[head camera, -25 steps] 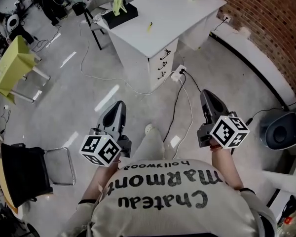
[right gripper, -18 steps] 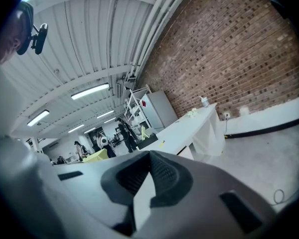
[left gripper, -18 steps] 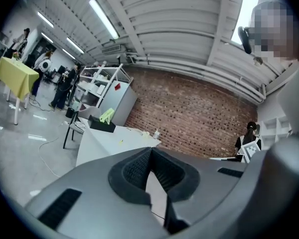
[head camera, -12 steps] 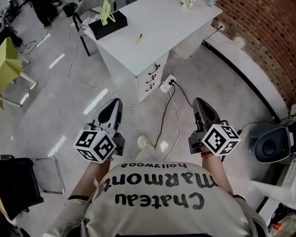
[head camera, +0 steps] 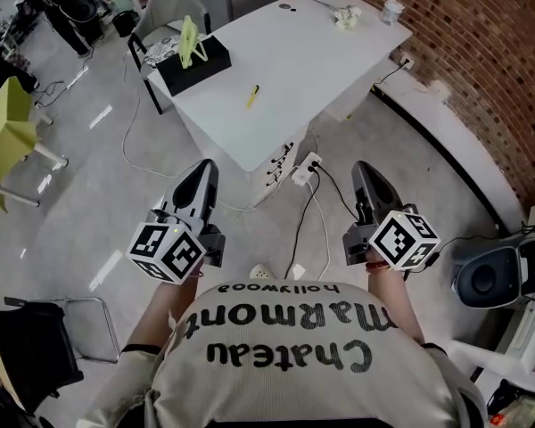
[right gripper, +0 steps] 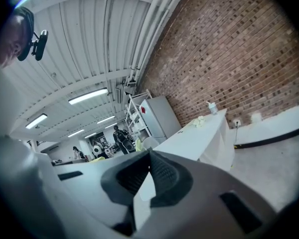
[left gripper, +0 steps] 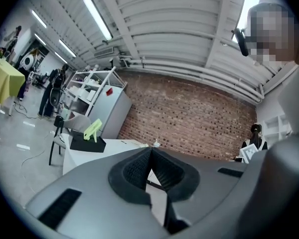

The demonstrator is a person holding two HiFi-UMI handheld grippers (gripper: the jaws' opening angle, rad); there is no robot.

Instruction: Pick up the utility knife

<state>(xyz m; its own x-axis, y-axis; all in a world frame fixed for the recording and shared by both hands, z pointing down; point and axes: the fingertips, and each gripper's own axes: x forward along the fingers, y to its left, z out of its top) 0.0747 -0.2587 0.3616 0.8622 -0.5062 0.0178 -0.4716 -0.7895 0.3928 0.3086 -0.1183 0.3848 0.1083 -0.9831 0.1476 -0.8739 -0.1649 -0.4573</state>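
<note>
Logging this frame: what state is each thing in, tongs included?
Left tongs: shut, empty.
Right tongs: shut, empty.
Utility knife: lying flat on the desk, untouched.
Desk drawers: shut.

A white table is standing in the upper middle of the frame. A yellow utility knife is lying left of its centre. A black box is sitting at its left end. A crumpled white object and a small cup are resting at its upper-right end.
</note>
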